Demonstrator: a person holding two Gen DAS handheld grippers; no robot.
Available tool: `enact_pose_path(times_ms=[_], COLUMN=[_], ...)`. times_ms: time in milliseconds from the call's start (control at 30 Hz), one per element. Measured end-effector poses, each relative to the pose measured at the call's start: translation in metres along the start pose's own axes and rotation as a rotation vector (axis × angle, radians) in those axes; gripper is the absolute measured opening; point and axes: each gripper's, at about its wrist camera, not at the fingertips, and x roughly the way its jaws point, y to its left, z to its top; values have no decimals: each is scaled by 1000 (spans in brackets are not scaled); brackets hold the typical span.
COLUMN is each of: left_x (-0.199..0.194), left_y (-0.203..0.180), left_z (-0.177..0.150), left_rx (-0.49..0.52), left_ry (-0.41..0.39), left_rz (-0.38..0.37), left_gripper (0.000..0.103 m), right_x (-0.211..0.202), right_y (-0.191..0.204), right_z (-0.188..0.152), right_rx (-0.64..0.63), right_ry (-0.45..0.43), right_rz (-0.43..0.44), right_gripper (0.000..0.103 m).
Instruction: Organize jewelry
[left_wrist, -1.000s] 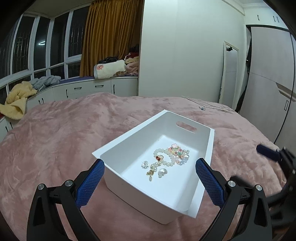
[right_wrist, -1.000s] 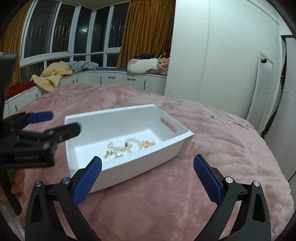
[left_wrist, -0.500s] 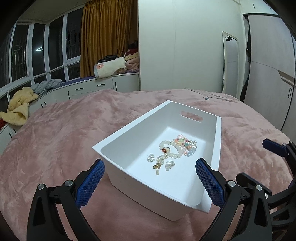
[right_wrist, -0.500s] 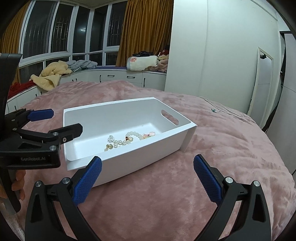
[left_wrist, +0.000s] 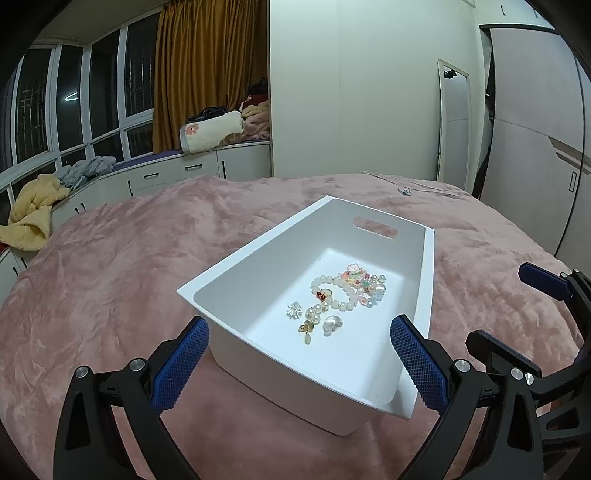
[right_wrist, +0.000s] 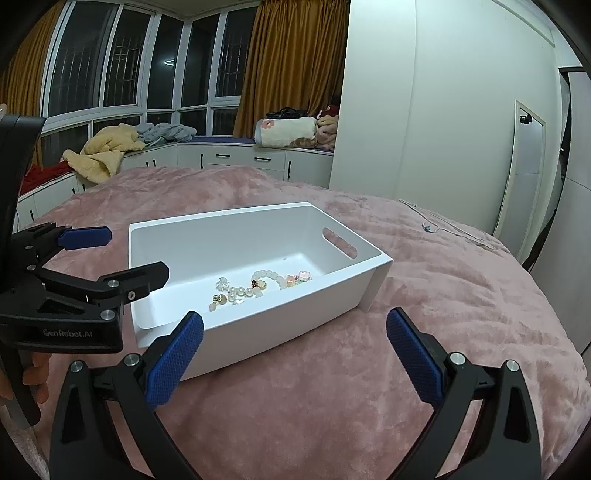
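Note:
A white rectangular bin (left_wrist: 258, 258) (right_wrist: 295, 317) with a handle slot sits on the pink bedspread. Inside lies a cluster of jewelry (left_wrist: 336, 299) (right_wrist: 258, 286): a pearl bracelet, coloured beads, a crystal flower, a gold earring and a shell piece. My left gripper (left_wrist: 299, 358) is open and empty, just short of the bin's near corner; it also shows at the left of the right wrist view (right_wrist: 122, 254). My right gripper (right_wrist: 295, 350) is open and empty, in front of the bin's long side; it shows at the right edge of the left wrist view (left_wrist: 517, 310).
The pink bed (left_wrist: 110, 277) spreads around the bin. A thin cord (right_wrist: 443, 225) lies on the bed's far right. Low white cabinets (left_wrist: 184, 173) with piled clothes and blankets run under the windows. A wardrobe and a door stand at the right.
Both grippers have drawn a little closer to the bin and risen slightly, so more of the bin's inside shows. The jewelry has not moved. Both stay open.

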Motion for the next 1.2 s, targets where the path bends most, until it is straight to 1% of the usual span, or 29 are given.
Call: enact_pose_path(times_ms=[233, 467, 633, 1200], left_x=[3, 3, 2, 4], left_y=[3, 5, 5, 4], left_z=[-1, -1, -1, -1], left_rx=[-4, -15, -3, 9], left_ry=[21, 17, 14, 14], left_rz=[-8, 3, 8, 26], left_gripper=[100, 100, 100, 100], right_x=[1, 2, 1, 3], right_y=[0, 1, 3, 5], right_z=[1, 1, 1, 0], right_rx=[-3, -9, -23, -24], right_ry=[1, 4, -9, 5], right_rz=[-1, 1, 2, 1], right_gripper=[98, 98, 98, 98])
